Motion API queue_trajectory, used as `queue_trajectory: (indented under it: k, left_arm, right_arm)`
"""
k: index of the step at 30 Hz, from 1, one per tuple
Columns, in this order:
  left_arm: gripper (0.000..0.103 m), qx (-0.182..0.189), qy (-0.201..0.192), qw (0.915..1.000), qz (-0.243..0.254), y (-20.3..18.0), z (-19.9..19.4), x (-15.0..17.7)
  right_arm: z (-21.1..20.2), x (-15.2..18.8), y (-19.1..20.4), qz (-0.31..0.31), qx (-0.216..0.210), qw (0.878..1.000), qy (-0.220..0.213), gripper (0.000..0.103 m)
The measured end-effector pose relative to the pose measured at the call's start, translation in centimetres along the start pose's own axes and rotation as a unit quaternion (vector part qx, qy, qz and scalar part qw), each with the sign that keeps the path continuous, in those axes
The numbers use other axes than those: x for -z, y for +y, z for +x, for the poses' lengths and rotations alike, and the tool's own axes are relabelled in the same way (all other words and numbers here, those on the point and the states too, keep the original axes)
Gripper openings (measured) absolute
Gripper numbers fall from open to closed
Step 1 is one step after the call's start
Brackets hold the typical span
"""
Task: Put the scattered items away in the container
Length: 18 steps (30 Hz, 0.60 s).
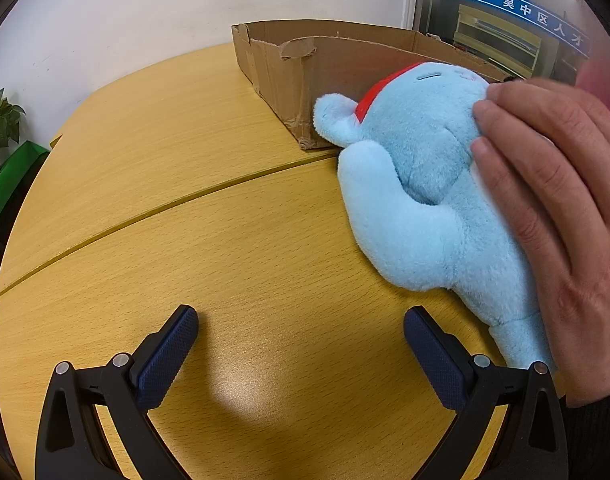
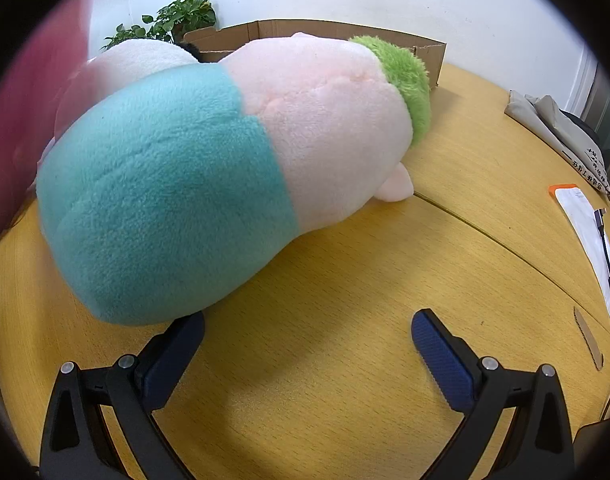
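Wooden table (image 1: 233, 240) | sign (image 1: 545, 20) reads 吴中区人才 | left claw (image 1: 301, 322) agape | right claw (image 2: 308, 330) agape

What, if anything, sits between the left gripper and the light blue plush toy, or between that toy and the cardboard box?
Nothing visible blocks the open left gripper from the light blue plush toy; bare wooden table lies between. A bare hand rests on the toy's far side. The toy already leans against the torn cardboard box, so only the box wall separates them.
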<state>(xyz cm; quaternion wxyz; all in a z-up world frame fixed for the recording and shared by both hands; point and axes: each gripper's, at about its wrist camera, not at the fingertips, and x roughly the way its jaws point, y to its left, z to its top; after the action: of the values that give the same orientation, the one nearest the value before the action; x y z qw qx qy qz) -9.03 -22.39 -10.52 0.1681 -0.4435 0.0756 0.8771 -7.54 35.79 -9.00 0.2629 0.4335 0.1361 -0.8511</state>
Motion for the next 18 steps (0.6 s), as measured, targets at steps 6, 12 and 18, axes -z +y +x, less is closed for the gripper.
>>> queue_trajectory:
  k: [6, 12, 18]
  left_arm:
    - [0.103, 0.000, 0.000, 1.0000, 0.000, 0.02, 0.12, -0.02]
    - [0.103, 0.000, 0.000, 1.0000, 0.000, 0.02, 0.16, -0.02]
    - [0.103, 0.000, 0.000, 1.0000, 0.000, 0.01, 0.15, -0.02]
  right_arm:
    - [-0.34, 0.31, -0.84, 0.030, 0.022, 0.999, 0.000, 0.103]
    - [-0.38, 0.35, -0.80, 0.030, 0.022, 0.999, 0.000, 0.103]
    - [-0.43, 0.37, -0.75, 0.030, 0.022, 0.999, 0.000, 0.103]
